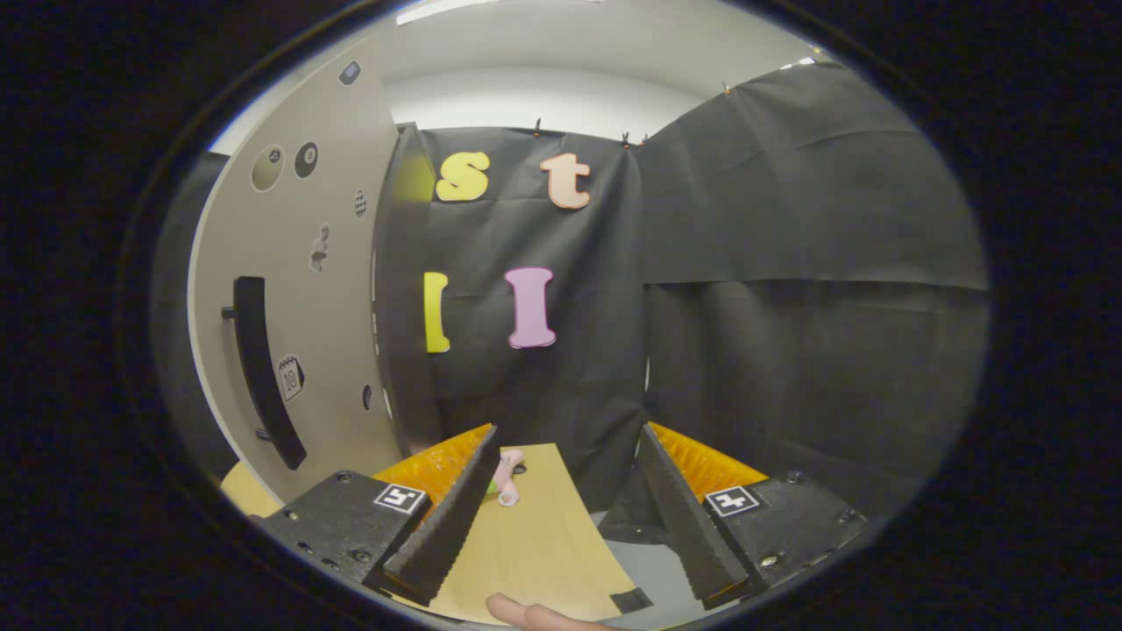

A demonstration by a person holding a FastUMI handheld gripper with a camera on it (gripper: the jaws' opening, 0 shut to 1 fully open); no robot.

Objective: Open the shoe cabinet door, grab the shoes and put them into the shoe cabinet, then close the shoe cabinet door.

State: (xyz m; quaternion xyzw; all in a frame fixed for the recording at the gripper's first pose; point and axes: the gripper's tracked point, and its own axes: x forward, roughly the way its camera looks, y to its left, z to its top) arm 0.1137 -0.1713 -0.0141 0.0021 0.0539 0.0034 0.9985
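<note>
The shoe cabinet door (302, 289) is a pale grey panel with stickers and a long black handle (260, 372), standing to the left of my fingers. Its dark edge (399, 289) faces me, so the door looks swung open. A small pink shoe (507, 478) lies on the wooden tabletop (535, 543) just ahead of my left finger (447, 526), partly hidden behind it. My gripper (565, 438) is open, with nothing between its fingers, held low over the table.
A fingertip of a person's hand (526, 613) shows at the table's near edge, between my fingers. The black cloth booth wall (789, 263) stands close behind the table. Grey floor (653, 574) shows past the table's right edge.
</note>
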